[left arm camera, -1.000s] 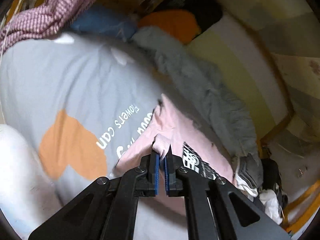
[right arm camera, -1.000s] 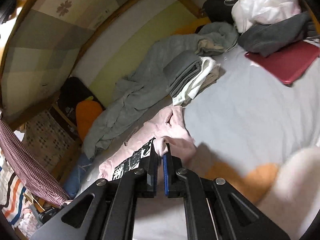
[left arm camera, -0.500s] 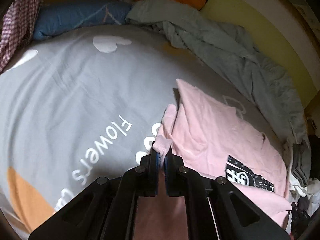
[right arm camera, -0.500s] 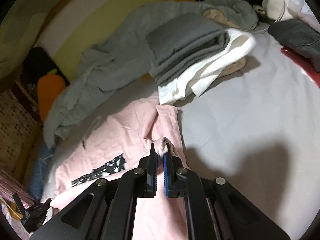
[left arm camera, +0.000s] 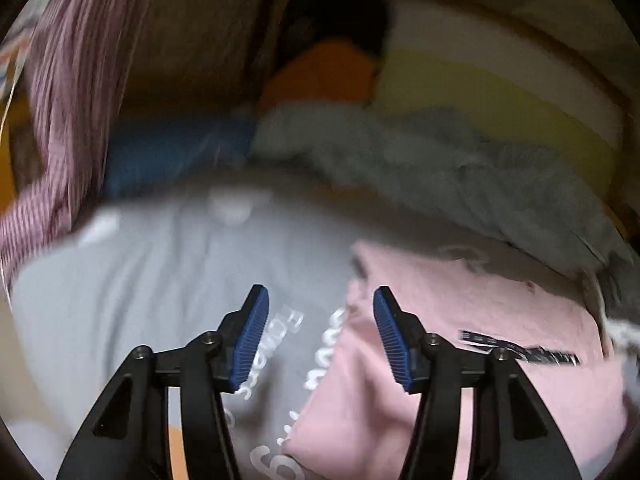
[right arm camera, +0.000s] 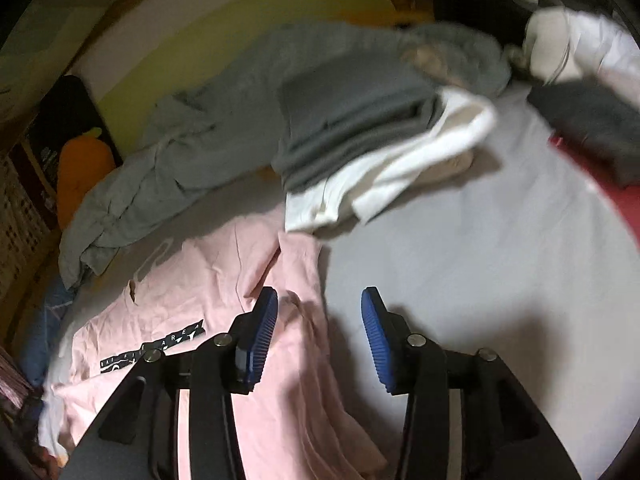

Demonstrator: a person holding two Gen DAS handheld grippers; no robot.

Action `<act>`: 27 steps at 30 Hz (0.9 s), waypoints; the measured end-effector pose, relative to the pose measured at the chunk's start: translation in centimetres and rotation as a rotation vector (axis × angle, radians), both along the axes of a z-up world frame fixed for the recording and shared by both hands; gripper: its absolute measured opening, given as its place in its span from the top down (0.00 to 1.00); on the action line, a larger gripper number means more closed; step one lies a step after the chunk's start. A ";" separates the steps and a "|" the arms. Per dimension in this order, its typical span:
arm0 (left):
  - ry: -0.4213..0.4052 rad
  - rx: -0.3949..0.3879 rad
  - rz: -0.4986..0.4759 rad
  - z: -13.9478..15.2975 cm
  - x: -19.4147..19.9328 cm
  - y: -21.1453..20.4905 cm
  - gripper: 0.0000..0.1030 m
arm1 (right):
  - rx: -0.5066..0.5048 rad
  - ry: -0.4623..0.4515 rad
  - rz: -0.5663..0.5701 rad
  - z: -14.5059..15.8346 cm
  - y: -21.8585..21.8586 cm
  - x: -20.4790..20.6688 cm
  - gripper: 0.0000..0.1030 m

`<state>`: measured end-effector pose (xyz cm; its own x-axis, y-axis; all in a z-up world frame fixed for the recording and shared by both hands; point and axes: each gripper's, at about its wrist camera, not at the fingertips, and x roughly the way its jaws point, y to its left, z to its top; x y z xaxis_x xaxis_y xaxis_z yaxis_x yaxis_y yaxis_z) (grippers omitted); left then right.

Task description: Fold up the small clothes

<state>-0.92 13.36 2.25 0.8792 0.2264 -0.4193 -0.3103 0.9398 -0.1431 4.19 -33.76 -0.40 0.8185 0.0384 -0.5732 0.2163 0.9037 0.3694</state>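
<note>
A pink t-shirt (left arm camera: 460, 320) with a black printed strip lies spread on the grey bed sheet (left arm camera: 160, 280); it also shows in the right wrist view (right arm camera: 224, 280). My left gripper (left arm camera: 320, 336) is open and empty, above the shirt's left edge. My right gripper (right arm camera: 319, 336) is open and empty, above the shirt's right edge where a sleeve is folded inward. Neither gripper holds cloth.
A pile of folded grey and white clothes (right arm camera: 372, 140) lies beyond the shirt. A crumpled grey blanket (right arm camera: 180, 148) runs along the wall. A red flat object (right arm camera: 608, 176) and dark clothes lie at the right. A blue pillow (left arm camera: 168, 152) and an orange cushion (left arm camera: 324, 76) sit at the back.
Both grippers were shut on pink shirt edges and laid the shirt down on the bed. Now both have opened and let go, and the shirt lies on the sheet.
</note>
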 end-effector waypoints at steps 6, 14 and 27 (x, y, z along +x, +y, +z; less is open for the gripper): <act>0.119 -0.007 -0.275 -1.5 1.4 -5.7 0.44 | -0.098 -0.034 0.262 0.6 5.9 -0.5 0.54; 0.273 0.011 -0.271 -7.2 0.9 -8.7 0.44 | -0.224 0.096 0.409 -3.6 12.6 -0.6 0.54; 0.122 0.037 -0.321 -5.3 -2.8 -11.3 0.44 | -0.340 -0.036 0.405 -2.3 13.7 -6.6 0.54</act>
<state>-3.75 2.07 -3.03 0.8517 -0.0371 -0.5227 -0.0103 0.9961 -0.0875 -2.39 -20.10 -2.73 0.7961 0.1726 -0.5801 -0.1827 0.9823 0.0415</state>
